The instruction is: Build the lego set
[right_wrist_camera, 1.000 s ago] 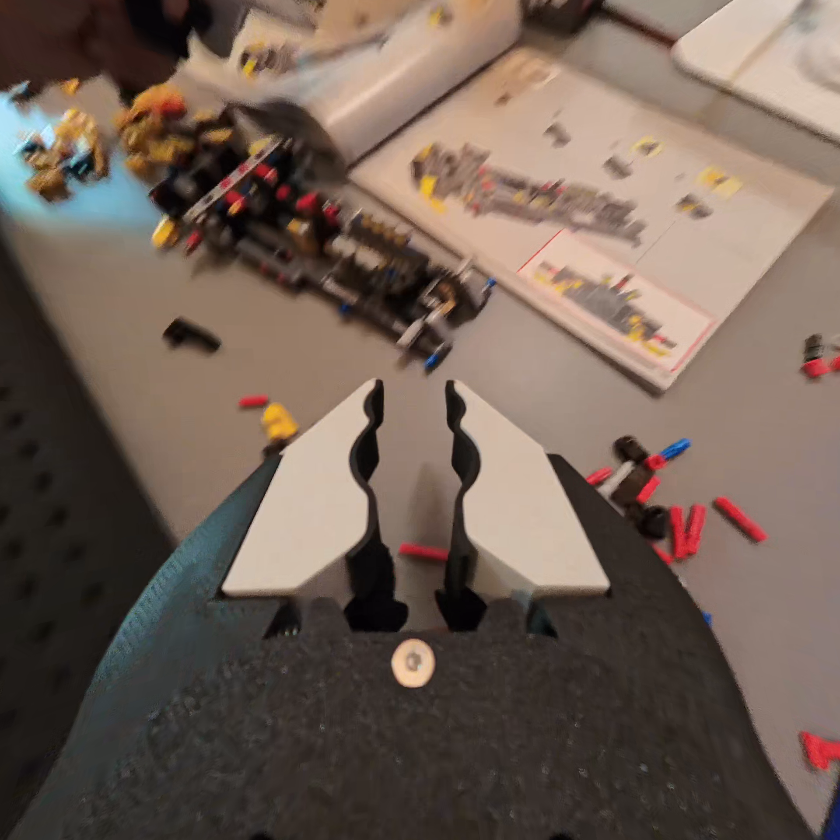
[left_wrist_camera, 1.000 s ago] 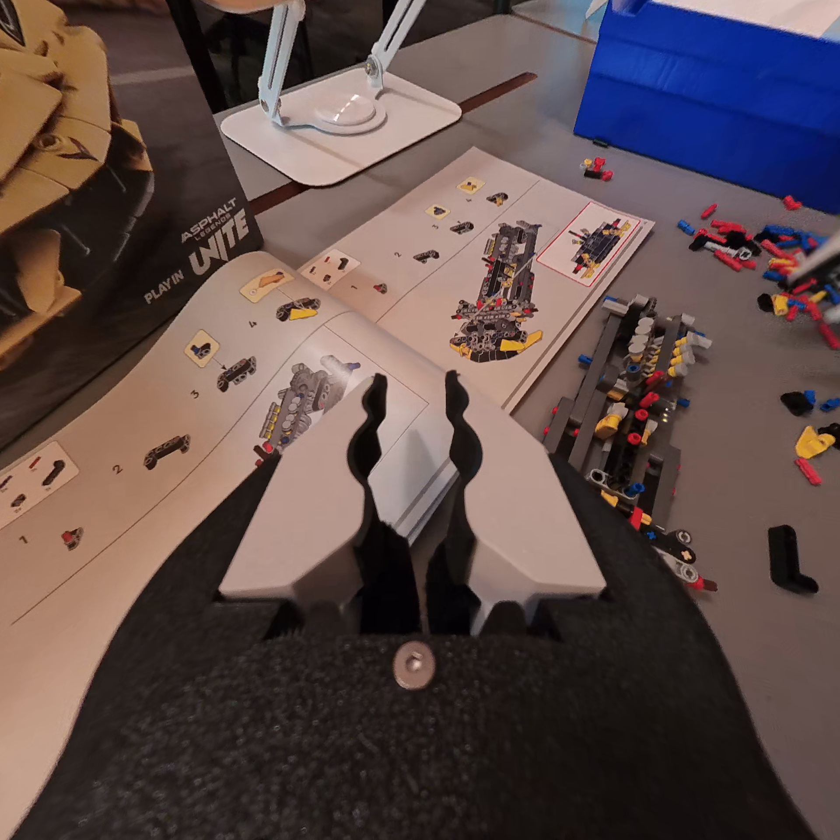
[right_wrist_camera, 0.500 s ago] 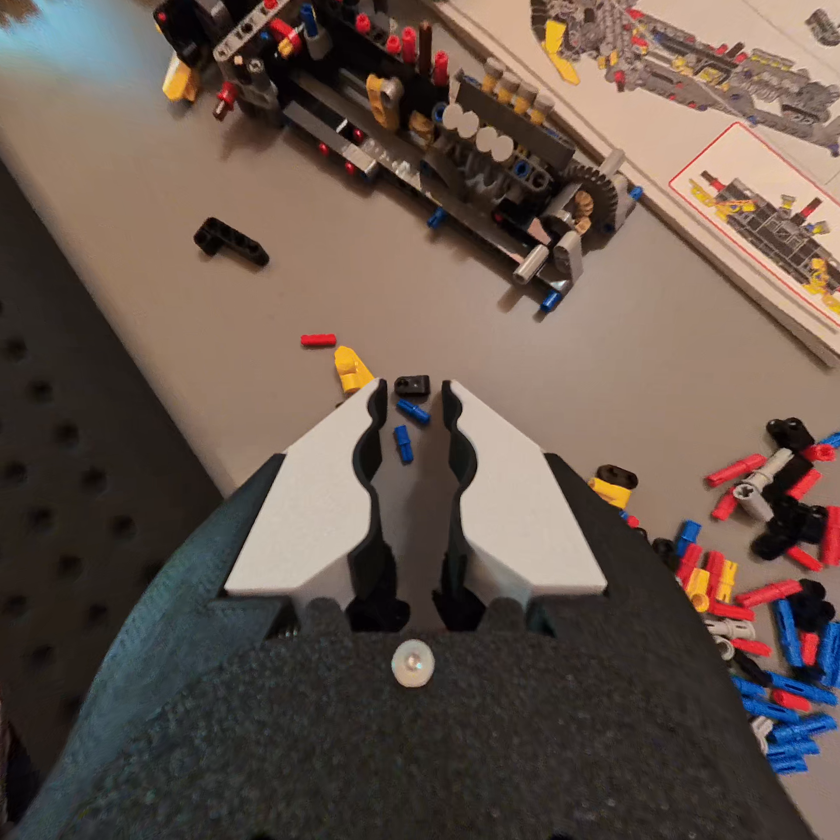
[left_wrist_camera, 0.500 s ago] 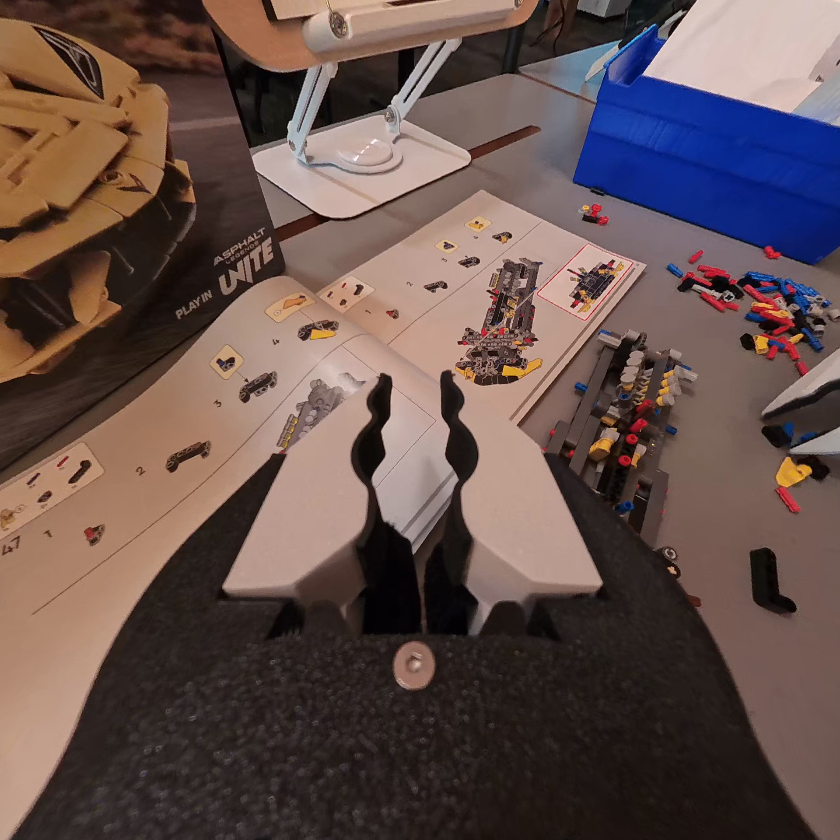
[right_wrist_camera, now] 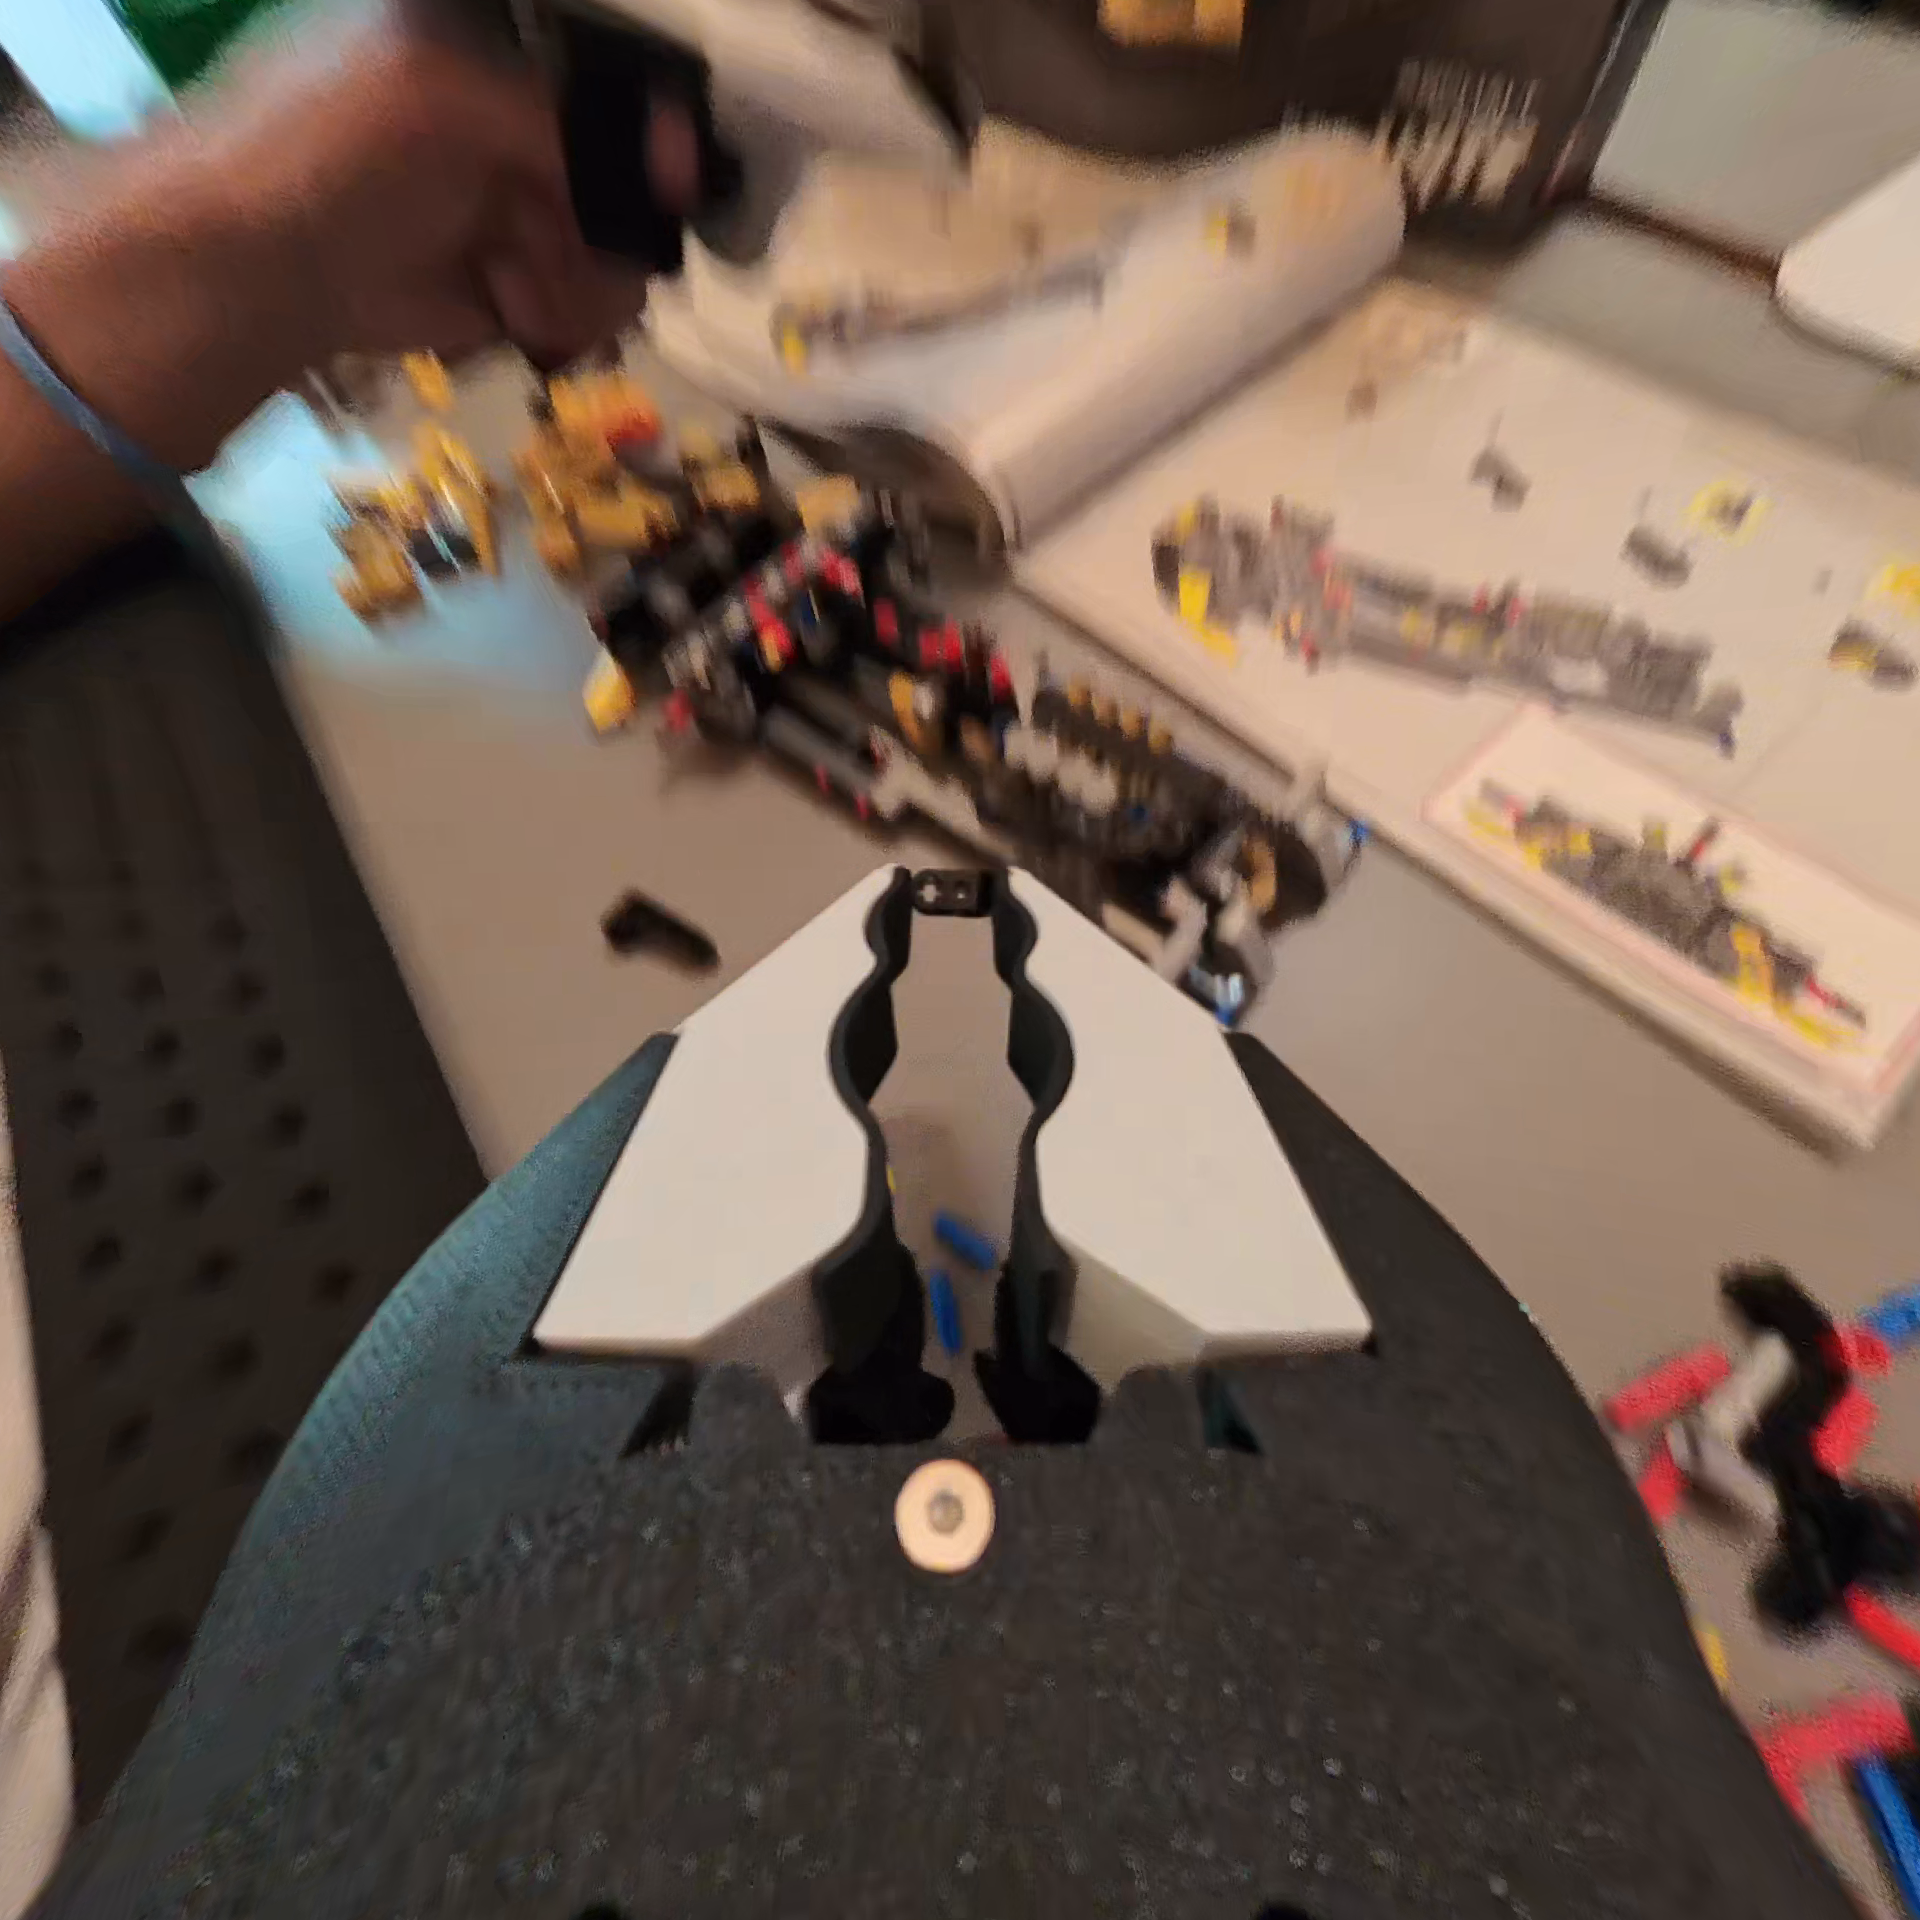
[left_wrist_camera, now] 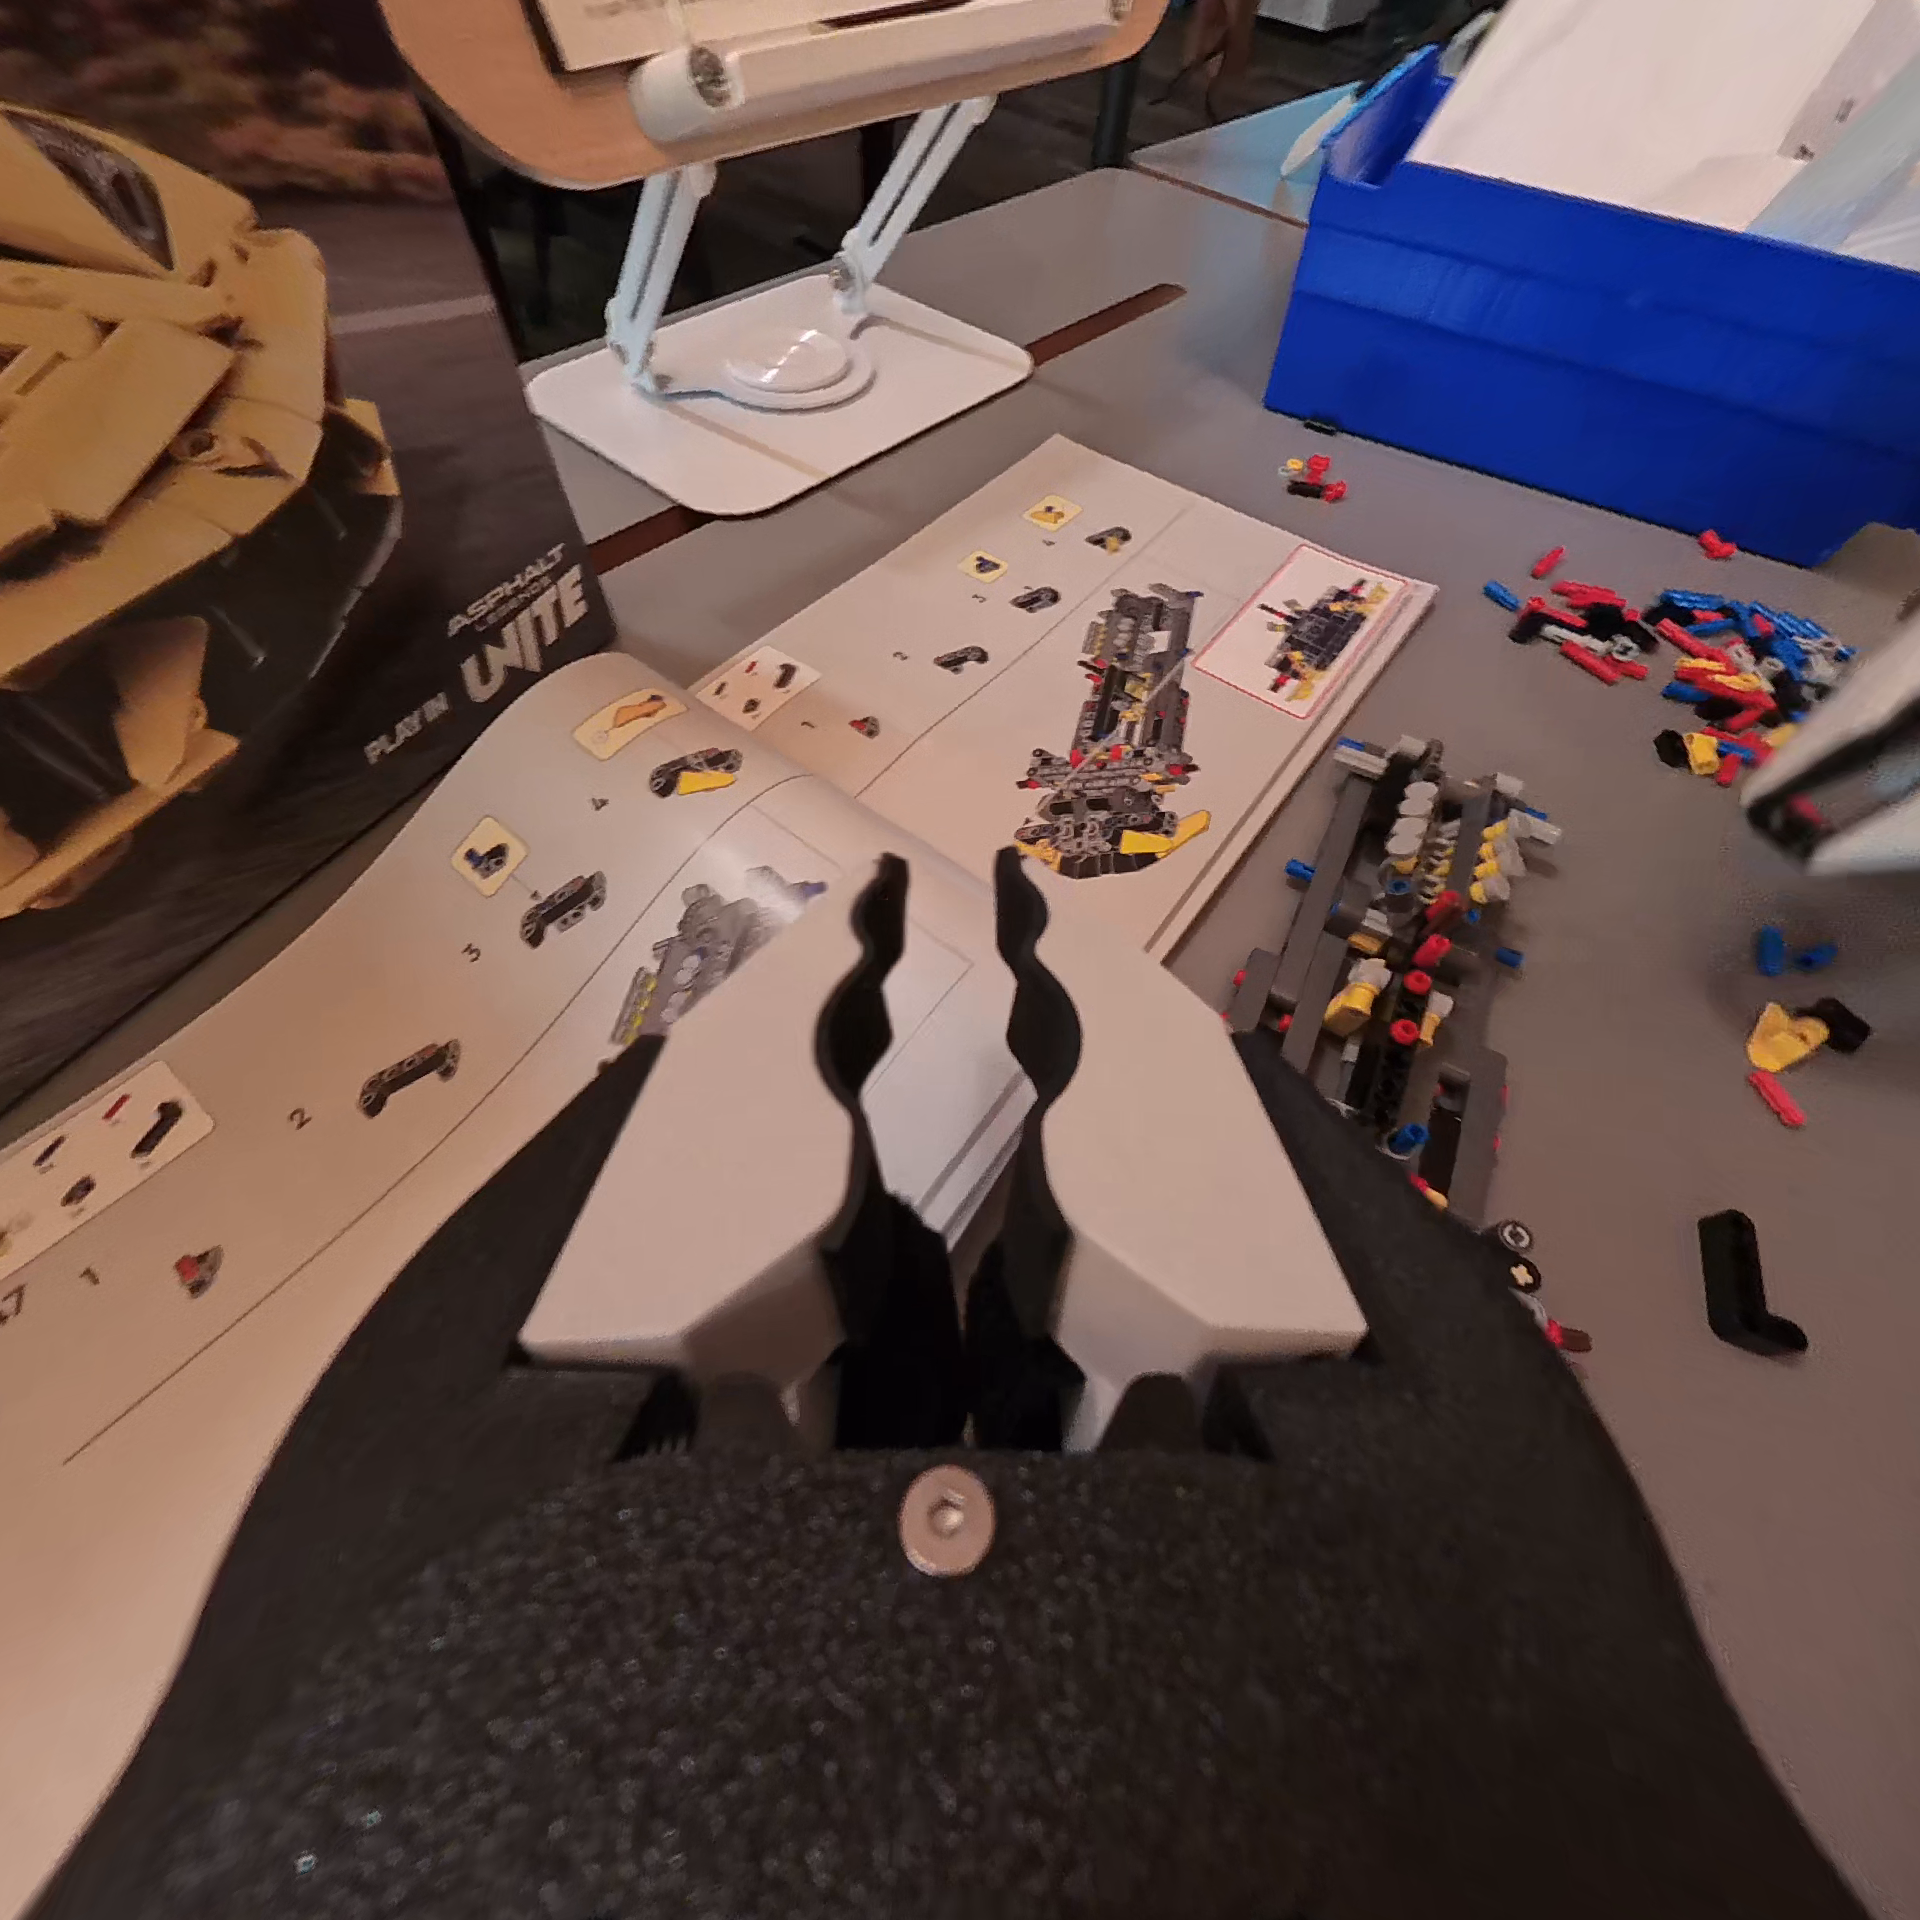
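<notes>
Two claws over grey worktop [left_wrist_camera: 1039, 239]. Right claw [right_wrist_camera: 948, 891] pinches small black piece [right_wrist_camera: 948, 894] at very tips, lifted above worktop, near end of half-built chassis [right_wrist_camera: 935, 707]. Left claw [left_wrist_camera: 943, 883] slightly parted, nothing in it, poised above open instruction booklet [left_wrist_camera: 935, 644]. Chassis just beside booklet's right edge. Loose red, blue, black pins [left_wrist_camera: 1683, 655] scattered nearby, in front of blue bin [left_wrist_camera: 1558, 322].

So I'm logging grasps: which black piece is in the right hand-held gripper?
The small black connector pinched at the right hand-held gripper tips; the black L-shaped beam lies loose on the table.
</notes>
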`<state>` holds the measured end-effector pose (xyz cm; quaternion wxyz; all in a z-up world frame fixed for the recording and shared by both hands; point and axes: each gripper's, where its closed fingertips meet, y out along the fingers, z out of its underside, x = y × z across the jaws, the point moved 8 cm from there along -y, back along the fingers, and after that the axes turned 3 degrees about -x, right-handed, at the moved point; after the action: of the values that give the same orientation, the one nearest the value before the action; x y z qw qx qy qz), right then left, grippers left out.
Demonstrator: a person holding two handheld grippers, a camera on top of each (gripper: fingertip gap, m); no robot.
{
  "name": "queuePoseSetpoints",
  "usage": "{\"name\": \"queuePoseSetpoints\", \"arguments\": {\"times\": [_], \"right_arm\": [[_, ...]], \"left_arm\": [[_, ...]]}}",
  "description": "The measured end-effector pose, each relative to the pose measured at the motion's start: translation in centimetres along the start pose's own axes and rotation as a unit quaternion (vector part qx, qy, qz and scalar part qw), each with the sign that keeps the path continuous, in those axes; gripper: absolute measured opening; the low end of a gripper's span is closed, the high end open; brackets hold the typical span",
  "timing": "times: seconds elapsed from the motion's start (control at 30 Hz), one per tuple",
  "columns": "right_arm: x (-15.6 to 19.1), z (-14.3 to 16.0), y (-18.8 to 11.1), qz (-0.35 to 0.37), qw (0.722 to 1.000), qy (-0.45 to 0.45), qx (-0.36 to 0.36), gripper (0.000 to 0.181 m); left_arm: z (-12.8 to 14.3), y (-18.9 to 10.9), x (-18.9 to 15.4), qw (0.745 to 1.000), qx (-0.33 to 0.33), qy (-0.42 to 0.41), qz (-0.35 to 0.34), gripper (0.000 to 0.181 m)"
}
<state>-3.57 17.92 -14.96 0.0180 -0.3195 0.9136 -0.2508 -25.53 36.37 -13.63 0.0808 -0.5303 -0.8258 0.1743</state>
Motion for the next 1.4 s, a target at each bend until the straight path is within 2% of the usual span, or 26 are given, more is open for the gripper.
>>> {"name": "queuePoseSetpoints", "arguments": {"times": [0.07,0.1,0.13,0.2,0.23,0.3,0.37,0.43,0.5,0.6,0.73,0.9,1.07,1.23,1.33,1.4], "right_arm": [[-0.1,-2.7,0.5,-0.059,0.995,0.036,-0.072,0.014],[-0.2,-3.9,1.0,-0.099,0.989,0.055,-0.099,0.014],[-0.2,-4.9,1.5,-0.145,0.980,0.073,-0.117,0.014],[-0.1,-6.5,2.5,-0.237,0.956,0.100,-0.142,0.014],[-0.3,-7.1,3.0,-0.269,0.943,0.115,-0.156,0.014],[-0.7,-7.7,4.1,-0.324,0.915,0.171,-0.169,0.013],[-0.9,-7.6,4.8,-0.364,0.885,0.221,-0.188,0.014],[-0.8,-7.2,5.1,-0.384,0.868,0.250,-0.194,0.014],[-0.5,-7.0,4.8,-0.401,0.854,0.259,-0.206,0.014],[-0.6,-6.8,4.8,-0.416,0.836,0.287,-0.213,0.014],[-0.5,-6.6,5.3,-0.407,0.844,0.290,-0.197,0.013],[-0.5,-6.3,5.6,-0.378,0.861,0.285,-0.188,0.014],[-0.9,-6.2,5.8,-0.307,0.895,0.262,-0.190,0.014],[-1.0,-6.1,5.9,-0.196,0.944,0.194,-0.183,0.014],[-0.7,-6.3,5.4,-0.213,0.940,0.181,-0.198,0.016],[-0.5,-6.5,4.9,-0.284,0.912,0.211,-0.208,0.026]], "left_arm": [[-0.1,0.0,-1.0,0.999,-0.017,0.018,0.041,0.008],[-0.5,-0.1,-2.1,0.994,-0.042,0.010,0.099,0.008],[-0.9,-0.6,-3.4,0.980,-0.068,-0.014,0.185,0.010],[-1.4,-1.7,-5.8,0.931,-0.080,-0.060,0.351,0.022],[-1.6,-1.9,-6.4,0.921,-0.080,-0.060,0.376,0.023],[-1.8,-1.7,-7.0,0.938,-0.106,0.002,0.329,0.029],[-1.9,-1.7,-7.6,0.955,-0.141,0.102,0.241,0.029],[-2.1,-2.0,-8.7,0.951,-0.168,0.182,0.184,0.029],[-2.5,-2.3,-9.8,0.944,-0.192,0.215,0.163,0.028],[-2.8,-2.5,-10.6,0.940,-0.214,0.209,0.166,0.028],[-2.4,-2.2,-11.2,0.938,-0.208,0.227,0.162,0.026],[-2.1,-1.7,-11.4,0.935,-0.202,0.268,0.114,0.011],[-1.6,-0.9,-11.6,0.922,-0.186,0.339,0.032,0.007],[-1.0,0.3,-11.6,0.912,-0.146,0.382,-0.035,0.007],[-1.3,-0.1,-11.6,0.916,-0.167,0.366,-0.014,0.006],[-1.7,-0.7,-11.7,0.915,-0.197,0.352,0.014,0.007]]}}
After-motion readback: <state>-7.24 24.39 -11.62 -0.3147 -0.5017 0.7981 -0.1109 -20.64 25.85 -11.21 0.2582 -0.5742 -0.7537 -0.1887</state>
